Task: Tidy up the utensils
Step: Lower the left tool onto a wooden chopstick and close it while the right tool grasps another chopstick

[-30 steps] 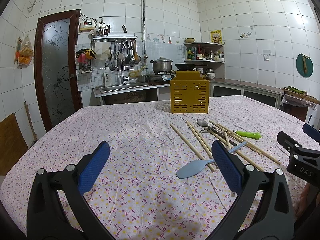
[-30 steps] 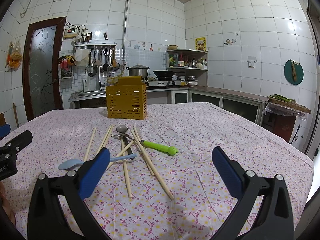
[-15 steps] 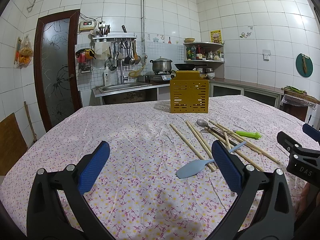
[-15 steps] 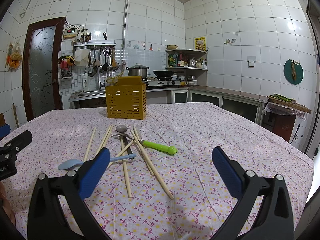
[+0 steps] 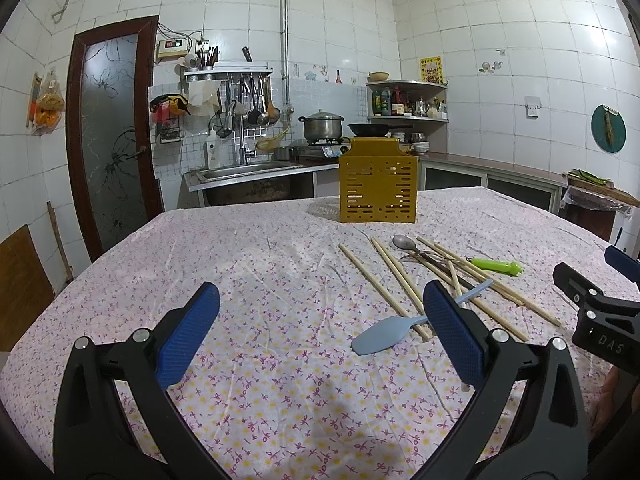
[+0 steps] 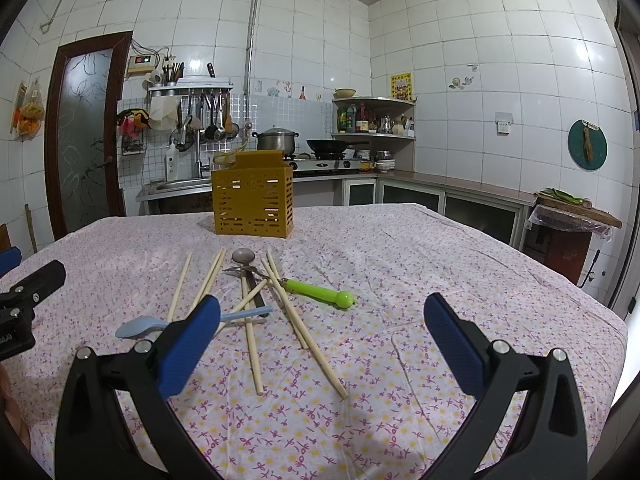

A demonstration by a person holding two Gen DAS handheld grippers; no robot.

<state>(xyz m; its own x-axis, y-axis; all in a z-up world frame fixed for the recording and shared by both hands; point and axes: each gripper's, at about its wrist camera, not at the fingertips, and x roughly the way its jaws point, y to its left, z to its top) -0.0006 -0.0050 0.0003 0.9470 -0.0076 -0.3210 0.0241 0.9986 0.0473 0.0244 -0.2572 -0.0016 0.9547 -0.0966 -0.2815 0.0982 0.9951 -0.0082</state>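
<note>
A yellow slotted utensil holder [image 5: 377,182] [image 6: 252,194] stands upright at the far side of the table. In front of it lies a loose pile: several wooden chopsticks [image 5: 384,278] [image 6: 251,336], a metal spoon [image 5: 405,243] [image 6: 243,257], a green-handled tool [image 5: 496,267] [image 6: 320,291] and a light blue spoon [image 5: 382,338] [image 6: 142,328]. My left gripper [image 5: 320,332] is open and empty, left of the pile. My right gripper [image 6: 320,336] is open and empty, just short of the pile; it also shows at the right edge of the left wrist view [image 5: 592,304].
The table carries a pink floral cloth [image 5: 260,264] [image 6: 420,264]. Behind it are a sink counter [image 5: 248,170], a stove with a pot [image 5: 323,128] and wok, a corner shelf [image 6: 374,120] and a brown door [image 5: 112,136].
</note>
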